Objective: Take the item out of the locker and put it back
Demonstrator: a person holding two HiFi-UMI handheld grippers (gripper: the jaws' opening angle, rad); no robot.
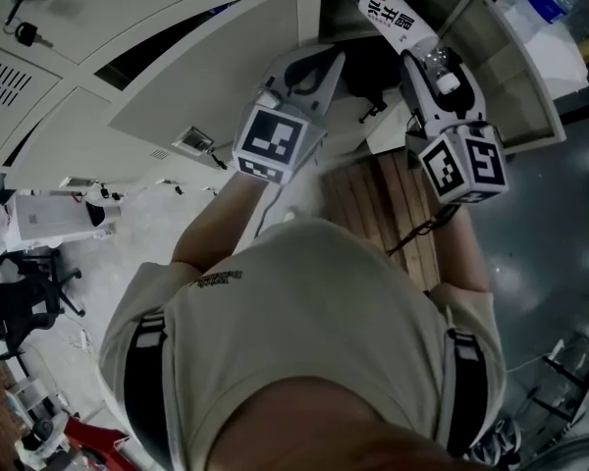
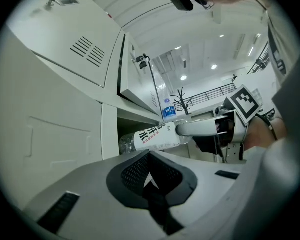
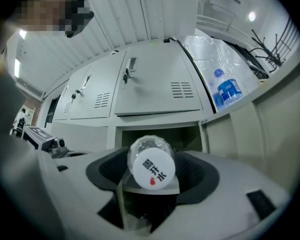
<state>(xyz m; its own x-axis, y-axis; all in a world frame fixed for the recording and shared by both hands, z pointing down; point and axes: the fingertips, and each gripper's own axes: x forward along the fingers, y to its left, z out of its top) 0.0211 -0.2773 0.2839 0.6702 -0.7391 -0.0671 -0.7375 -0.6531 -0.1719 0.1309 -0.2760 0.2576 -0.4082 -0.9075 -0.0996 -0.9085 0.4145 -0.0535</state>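
Observation:
A clear water bottle with a white label lies level in my right gripper, which is shut on it. Its far end points into the open locker compartment. In the right gripper view the bottle shows end-on between the jaws, in front of the dark locker opening. The left gripper view shows the bottle side-on with the right gripper behind it. My left gripper is just left of the opening, beside the swung-out door. It is shut and holds nothing.
A second bottle with a blue label stands on a shelf to the right of the lockers. A slatted wooden bench is below my hands. Shut locker doors with keys fill the left. A black chair is on the floor.

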